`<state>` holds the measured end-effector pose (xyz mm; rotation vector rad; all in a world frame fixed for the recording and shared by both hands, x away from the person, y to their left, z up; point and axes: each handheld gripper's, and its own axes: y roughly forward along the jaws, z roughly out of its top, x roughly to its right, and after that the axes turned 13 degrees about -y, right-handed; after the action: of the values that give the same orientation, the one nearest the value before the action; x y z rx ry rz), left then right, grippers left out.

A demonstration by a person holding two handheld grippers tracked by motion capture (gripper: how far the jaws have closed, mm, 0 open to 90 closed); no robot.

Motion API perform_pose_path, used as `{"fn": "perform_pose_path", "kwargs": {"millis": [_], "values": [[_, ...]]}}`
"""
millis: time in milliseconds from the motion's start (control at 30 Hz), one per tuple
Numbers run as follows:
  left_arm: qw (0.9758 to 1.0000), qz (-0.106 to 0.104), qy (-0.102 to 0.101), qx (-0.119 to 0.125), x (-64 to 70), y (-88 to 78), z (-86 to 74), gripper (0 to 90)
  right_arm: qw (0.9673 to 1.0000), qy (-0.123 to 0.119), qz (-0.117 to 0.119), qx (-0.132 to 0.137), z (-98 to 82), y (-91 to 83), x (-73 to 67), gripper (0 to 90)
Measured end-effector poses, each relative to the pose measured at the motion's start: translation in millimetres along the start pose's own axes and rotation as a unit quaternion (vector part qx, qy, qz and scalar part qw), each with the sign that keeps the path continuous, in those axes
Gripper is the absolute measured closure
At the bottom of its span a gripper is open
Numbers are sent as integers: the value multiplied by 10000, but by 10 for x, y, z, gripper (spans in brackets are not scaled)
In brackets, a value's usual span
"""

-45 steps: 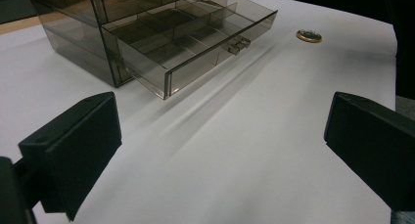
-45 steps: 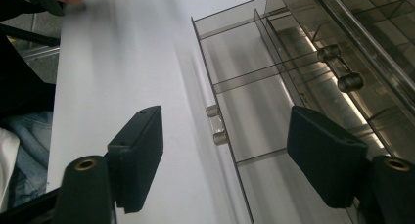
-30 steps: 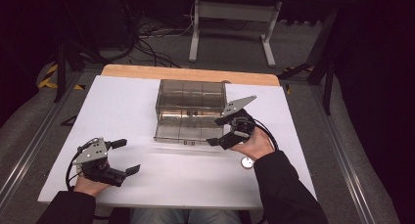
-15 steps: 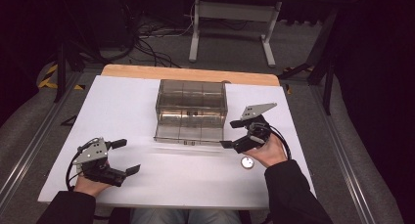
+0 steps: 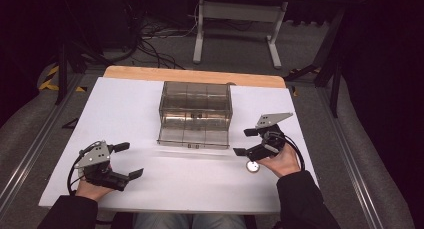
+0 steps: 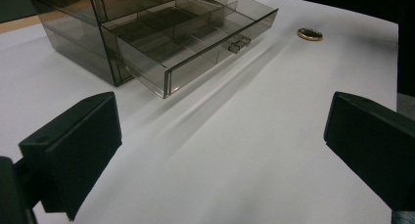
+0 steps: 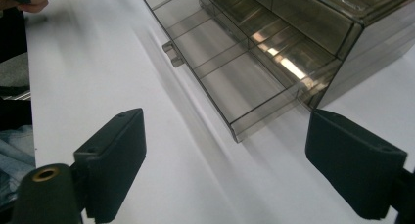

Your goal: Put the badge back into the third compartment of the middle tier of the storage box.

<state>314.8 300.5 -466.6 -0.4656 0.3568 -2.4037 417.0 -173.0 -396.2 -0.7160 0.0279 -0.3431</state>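
White table sheet [image 5: 150,114], matte, carries every item listed below.

Smoky clear-plastic drawer cabinet [image 5: 196,106], set at the middle of the sheet toward its far edge; stiff and thin-walled, probably light enough to skid if pushed.

Bottom drawer [image 5: 192,138], pulled out toward the person, divided into compartments, all apparently empty (glare hides some corners). Small pull tab [image 6: 239,43] at the centre of its front wall, the natural place to pinch for sliding it.

Left gripper [image 5: 131,160], resting near the front left of the sheet, well apart from the cabinet; jaws wide, nothing between them.

Right gripper [image 5: 244,141], just beside the drawer's right front corner; jaws wide, nothing between them.

Round coin-like disc [image 5: 253,167], gold-rimmed, flat on the sheet just beside the right hand [image 5: 282,159]. Judged hard, thin and slippery: little edge to take, so a pinch across its rim with jaws pointing down suits best.
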Motion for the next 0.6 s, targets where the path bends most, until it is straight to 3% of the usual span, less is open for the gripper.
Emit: {"fn": "perform_pose_path", "kwargs": {"millis": [600], "values": [[10000,0,-3,-13,-4,-3,1,14,9997,188,-32,-175,-222,12,26,156]]}}
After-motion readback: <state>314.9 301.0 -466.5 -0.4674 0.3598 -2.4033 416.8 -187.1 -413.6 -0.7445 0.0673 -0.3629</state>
